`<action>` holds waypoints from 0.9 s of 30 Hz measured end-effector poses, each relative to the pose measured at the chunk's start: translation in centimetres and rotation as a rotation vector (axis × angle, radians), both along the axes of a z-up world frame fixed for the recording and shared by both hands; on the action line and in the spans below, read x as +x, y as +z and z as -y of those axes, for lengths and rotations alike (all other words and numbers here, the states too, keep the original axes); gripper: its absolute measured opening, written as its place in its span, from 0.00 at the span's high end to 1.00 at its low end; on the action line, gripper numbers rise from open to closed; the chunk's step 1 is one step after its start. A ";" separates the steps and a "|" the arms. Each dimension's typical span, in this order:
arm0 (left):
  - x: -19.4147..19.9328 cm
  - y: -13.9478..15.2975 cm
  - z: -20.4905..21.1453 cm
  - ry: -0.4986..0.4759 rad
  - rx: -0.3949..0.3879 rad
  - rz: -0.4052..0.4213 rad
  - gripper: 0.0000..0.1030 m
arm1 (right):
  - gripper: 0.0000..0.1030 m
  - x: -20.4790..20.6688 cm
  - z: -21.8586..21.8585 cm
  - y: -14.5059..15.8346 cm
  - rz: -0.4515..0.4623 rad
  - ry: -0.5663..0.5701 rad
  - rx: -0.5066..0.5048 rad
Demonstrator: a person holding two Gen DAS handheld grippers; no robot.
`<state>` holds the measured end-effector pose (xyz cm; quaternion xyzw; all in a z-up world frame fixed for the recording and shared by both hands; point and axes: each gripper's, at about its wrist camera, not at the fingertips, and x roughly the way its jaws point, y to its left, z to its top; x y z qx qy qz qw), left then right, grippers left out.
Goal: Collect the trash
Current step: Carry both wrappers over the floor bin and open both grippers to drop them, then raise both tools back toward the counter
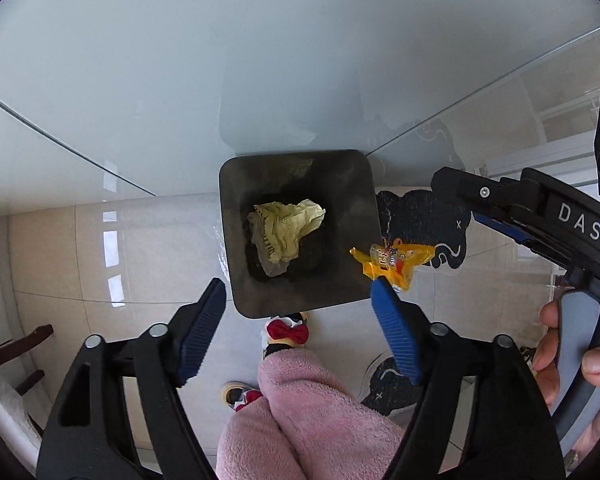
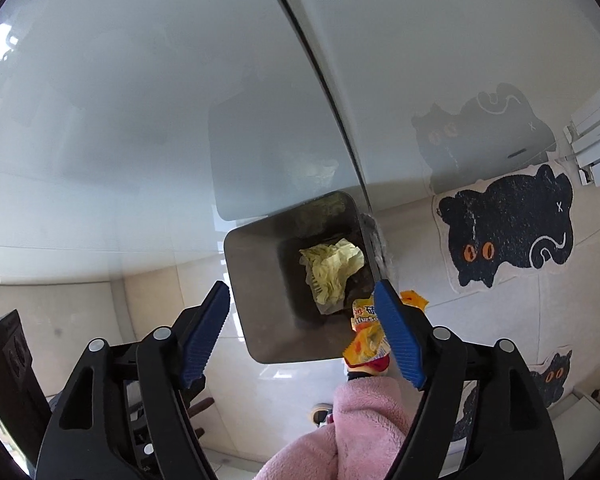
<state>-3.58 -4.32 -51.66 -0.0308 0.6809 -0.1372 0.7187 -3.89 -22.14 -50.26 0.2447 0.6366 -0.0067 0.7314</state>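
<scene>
A dark square trash bin (image 1: 342, 280) stands on the floor below the glass table edge, with crumpled yellow paper (image 1: 290, 232) inside; both also show in the right wrist view, bin (image 2: 260, 280) and paper (image 2: 332, 268). An orange snack wrapper (image 1: 392, 260) is in the air at the bin's right rim, touching no finger I can make out; in the right wrist view the wrapper (image 2: 366, 332) lies against the right finger's inner side. My left gripper (image 1: 300, 320) is open and empty above the bin. My right gripper (image 2: 302, 328) is open.
A frosted glass table (image 1: 180, 80) spans the upper view, its edge (image 2: 320, 60) running above the bin. Black cat-shaped mats (image 2: 508, 228) lie on the tiled floor at right. The person's pink-clad legs (image 1: 300, 408) and slippers stand below. A wooden chair (image 1: 16, 356) is at left.
</scene>
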 end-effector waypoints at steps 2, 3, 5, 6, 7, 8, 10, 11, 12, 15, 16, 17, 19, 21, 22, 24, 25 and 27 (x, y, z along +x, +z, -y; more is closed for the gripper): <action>-0.1 0.5 -0.1 -0.005 0.002 0.007 0.22 | 0.18 -0.1 0.1 0.4 0.006 -0.003 0.001; -0.2 0.7 -0.1 -0.004 0.001 0.013 0.21 | 0.18 -0.2 0.3 0.4 0.009 -0.001 0.003; -0.1 0.8 -0.6 -0.003 -0.002 0.022 0.20 | 0.18 -0.4 0.2 0.5 0.011 0.003 0.007; -0.1 0.9 -0.6 -0.005 0.000 0.027 0.20 | 0.18 -0.4 0.1 0.5 0.009 0.006 0.009; -0.2 0.9 -0.7 -0.011 0.007 0.034 0.20 | 0.18 -0.5 -0.1 0.6 0.010 0.010 0.009; -0.2 1.0 -0.6 -0.019 0.015 0.041 0.20 | 0.18 -0.6 -0.3 0.7 0.013 0.015 0.006; -0.4 0.8 -0.7 -0.023 0.021 0.046 0.20 | 0.18 -0.8 -0.6 0.9 0.017 0.025 0.000; -0.4 0.9 -0.8 -0.021 0.025 0.050 0.20 | 0.18 -0.9 -0.7 1.1 0.018 0.025 0.001; -0.4 1.1 -0.9 -0.019 0.028 0.055 0.18 | 0.18 -1.0 -0.7 1.2 0.019 0.022 0.003; -0.4 1.8 -0.9 -0.025 0.030 0.071 0.18 | 0.18 -1.2 -0.4 1.5 0.020 0.010 0.003; -0.4 2.1 -0.9 -0.030 0.033 0.076 0.18 | 0.18 -1.2 -0.3 1.6 0.020 0.009 0.002; -0.4 2.3 -0.9 -0.033 0.035 0.080 0.17 | 0.18 -1.3 -0.1 1.8 0.022 0.007 -0.001; -0.4 2.7 -0.9 -0.033 0.037 0.085 0.17 | 0.18 -1.5 0.1 2.3 0.029 0.008 -0.008; -0.5 3.3 -1.0 -0.031 0.037 0.089 0.17 | 0.18 -1.7 0.4 2.8 0.034 0.005 -0.012; -0.5 3.6 -1.0 -0.029 0.038 0.091 0.17 | 0.18 -1.9 0.6 3.3 0.036 0.002 -0.013; -0.7 4.9 -1.1 -0.025 0.036 0.106 0.15 | 0.18 -2.3 1.0 4.8 0.064 -0.005 -0.020; -0.7 5.7 -1.2 -0.023 0.037 0.122 0.14 | 0.18 -2.5 1.3 5.9 0.086 -0.009 -0.032; -0.9 7.7 -1.4 -0.022 0.035 0.157 0.13 | 0.18 -2.8 1.9 8.4 0.141 -0.014 -0.042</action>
